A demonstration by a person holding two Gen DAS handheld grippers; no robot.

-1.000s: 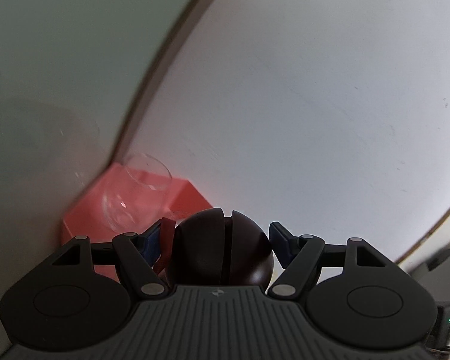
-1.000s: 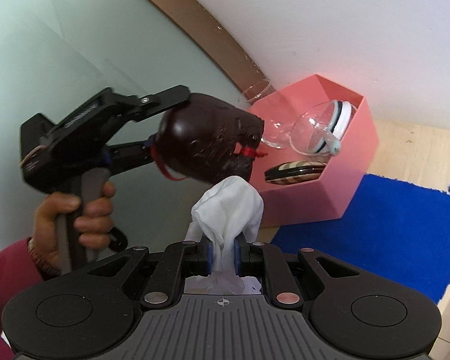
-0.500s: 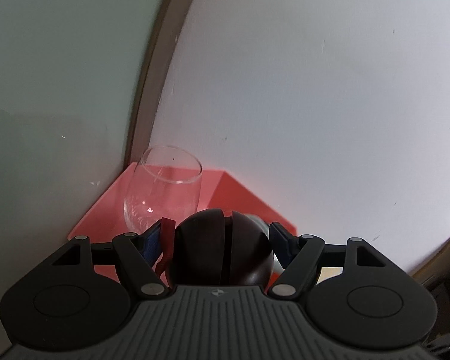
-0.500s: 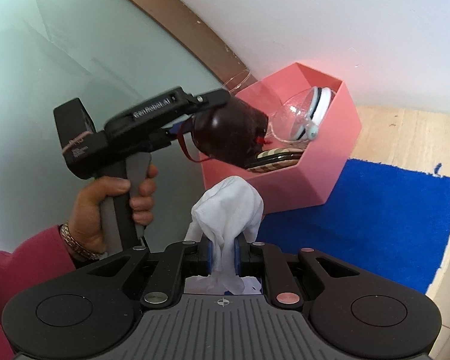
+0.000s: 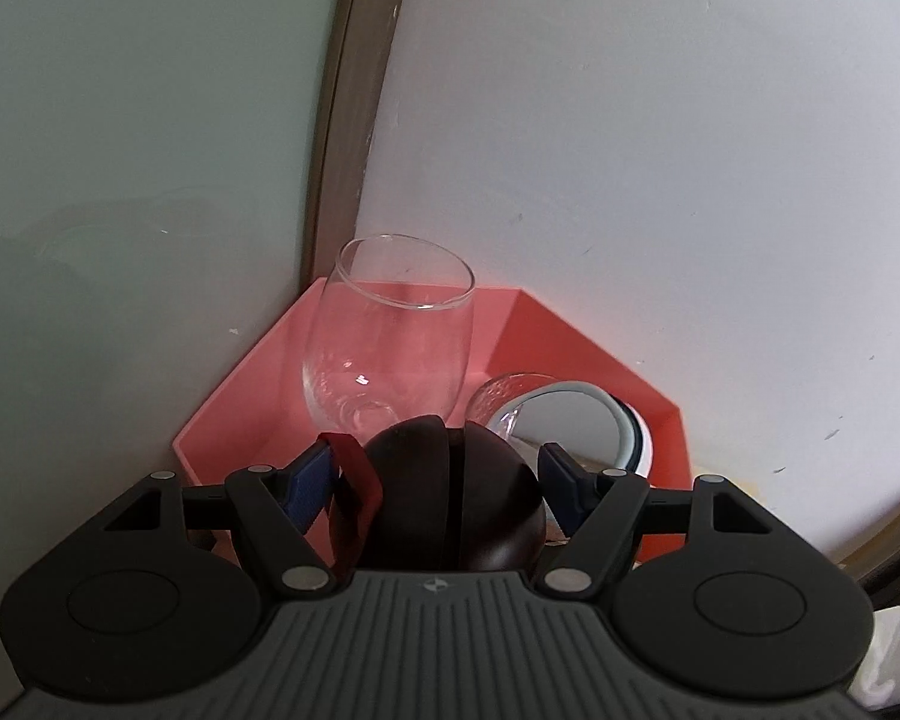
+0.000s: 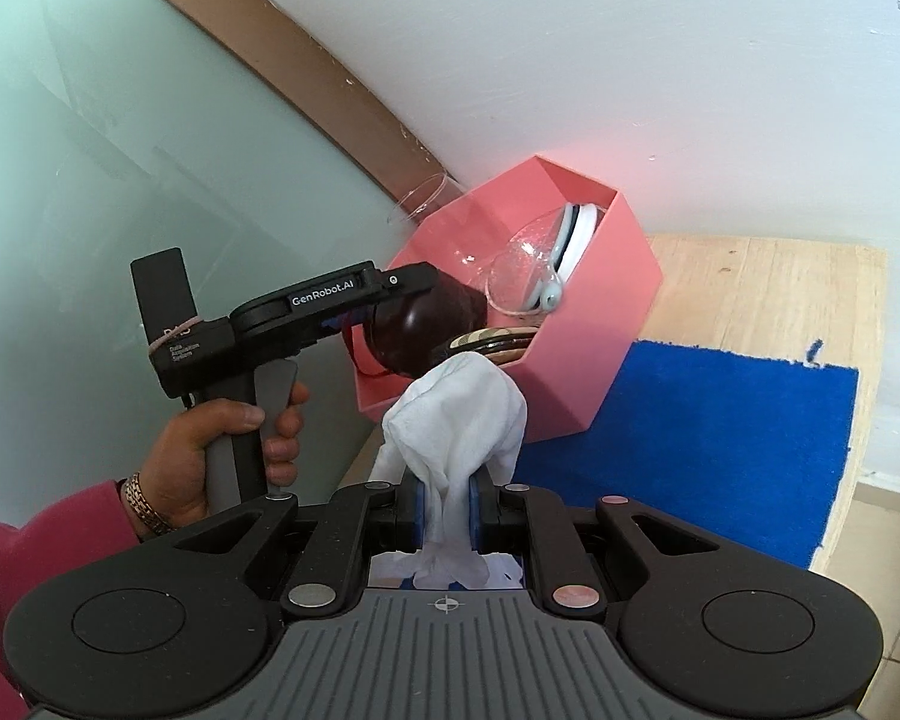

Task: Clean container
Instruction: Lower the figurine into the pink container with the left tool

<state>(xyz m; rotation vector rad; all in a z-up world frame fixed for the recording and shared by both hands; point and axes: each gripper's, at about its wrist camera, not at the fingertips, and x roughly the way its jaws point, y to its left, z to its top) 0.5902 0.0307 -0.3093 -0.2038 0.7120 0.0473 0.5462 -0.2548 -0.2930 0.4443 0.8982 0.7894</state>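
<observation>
Over the pink hexagonal bin (image 6: 576, 372), at its left rim, the dark brown container (image 6: 426, 324) is now lowered by the left gripper (image 5: 444, 480), pinched at a wide spread. Right of it, the white cloth (image 6: 456, 414) is clamped by the right gripper (image 6: 444, 510); wiping appears finished, stowing underway.

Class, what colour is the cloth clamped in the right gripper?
White. The cloth shows best in the right wrist view.
</observation>
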